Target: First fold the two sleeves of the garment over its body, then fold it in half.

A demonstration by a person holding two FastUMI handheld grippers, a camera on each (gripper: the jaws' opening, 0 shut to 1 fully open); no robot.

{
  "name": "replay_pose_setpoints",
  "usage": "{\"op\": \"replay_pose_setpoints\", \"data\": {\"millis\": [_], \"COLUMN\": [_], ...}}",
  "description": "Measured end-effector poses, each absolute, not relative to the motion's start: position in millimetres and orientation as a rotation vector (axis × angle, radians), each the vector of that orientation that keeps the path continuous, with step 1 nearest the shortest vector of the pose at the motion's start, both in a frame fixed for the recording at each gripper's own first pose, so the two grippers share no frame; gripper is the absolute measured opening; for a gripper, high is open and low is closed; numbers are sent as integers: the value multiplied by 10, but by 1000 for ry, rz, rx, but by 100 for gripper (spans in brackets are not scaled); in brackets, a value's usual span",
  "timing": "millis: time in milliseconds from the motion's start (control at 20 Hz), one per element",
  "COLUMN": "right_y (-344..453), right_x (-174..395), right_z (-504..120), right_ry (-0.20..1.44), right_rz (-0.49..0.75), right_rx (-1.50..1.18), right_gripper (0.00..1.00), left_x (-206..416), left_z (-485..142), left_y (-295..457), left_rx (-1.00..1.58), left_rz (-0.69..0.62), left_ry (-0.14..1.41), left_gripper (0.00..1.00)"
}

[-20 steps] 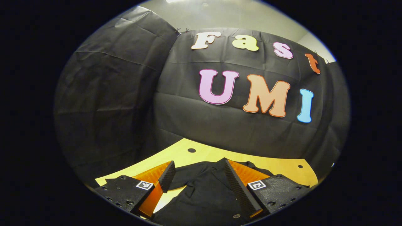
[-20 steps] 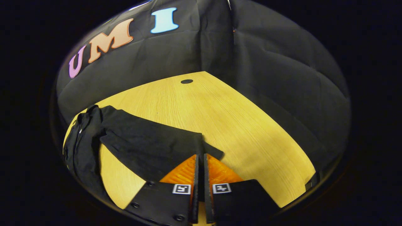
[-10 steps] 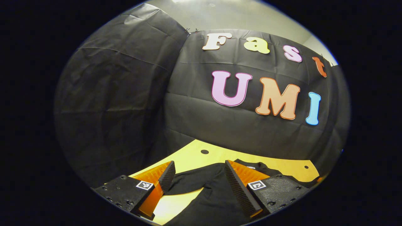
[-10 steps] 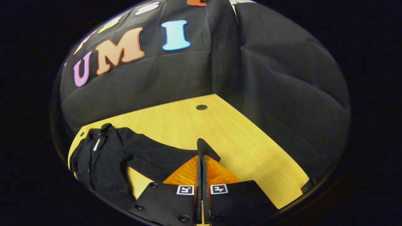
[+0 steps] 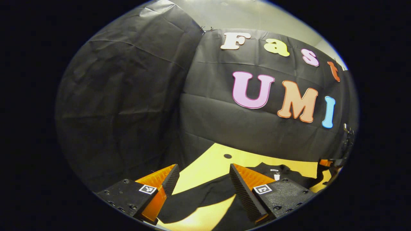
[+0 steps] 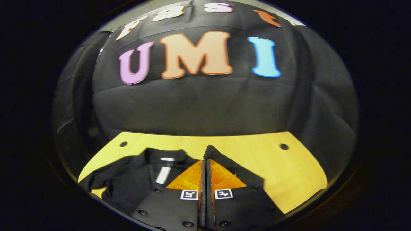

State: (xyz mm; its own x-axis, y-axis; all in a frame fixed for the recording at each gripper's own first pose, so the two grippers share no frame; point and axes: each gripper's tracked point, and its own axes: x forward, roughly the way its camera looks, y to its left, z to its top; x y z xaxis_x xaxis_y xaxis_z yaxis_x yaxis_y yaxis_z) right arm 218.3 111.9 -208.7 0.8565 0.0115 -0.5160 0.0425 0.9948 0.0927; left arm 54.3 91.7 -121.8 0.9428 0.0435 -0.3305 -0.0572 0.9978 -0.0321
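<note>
**Right tongs pinch a black sleeve, left tongs hang wide apart**

A black garment (image 6: 135,179) lies on a yellow wooden table (image 6: 289,173). In the right gripper view, the right gripper (image 6: 205,166) has its two fingers pressed close together, and a dark flap of the sleeve (image 6: 213,154) pokes up from between their tips. So these tongs are clenched on the sleeve. The sleeve cloth runs off to the right of the tongs and lies flat on the table there. To the left of the tongs is the body of the garment, with its neck opening and a small white tag (image 6: 163,175) just beside the left finger. The cloth there looks bunched and wrinkled.

In the left gripper view, the left gripper (image 5: 202,175) has its fingers spread wide, with nothing between them. It is let go and holds no cloth. Past its fingers, a long strip of the garment (image 5: 199,197) lies across the table, and bare yellow table (image 5: 205,163) shows in the gap. More of the black cloth sits behind the right finger, with the white tag (image 5: 276,175) showing there too. Far off at the right edge of this view, a bit of the other tongs shows above the cloth.

Small round holes (image 6: 284,146) dot the far side of the table. A black cloth wall (image 6: 199,106) stands behind the table.
</note>
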Motion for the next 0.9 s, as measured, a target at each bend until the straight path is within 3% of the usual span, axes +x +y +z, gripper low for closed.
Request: {"op": "replay_pose_setpoints", "data": {"millis": [200,350,450,600,900], "right_y": [2595,3649,4269,4719,4504], "right_x": [2612,2582,2490,2403,2293], "right_z": [-2266,-2410,-2576,-2625,-2526], "right_ry": [582,648,703,706,687], "right_rz": [141,299,393,473,443], "right_rx": [68,120,151,136,156], "right_gripper": [4,8,25,99,99], "left_x": [499,456,413,375,121], "left_z": [-1219,-1256,-1300,-1460,-2159], "left_y": [1511,1825,1935,2004,1979], "left_rx": [-3,19,21,7,-13], "left_rz": [110,147,160,168,141], "left_ry": [350,365,381,409,569], "left_gripper": [92,92,92,92,93]}}
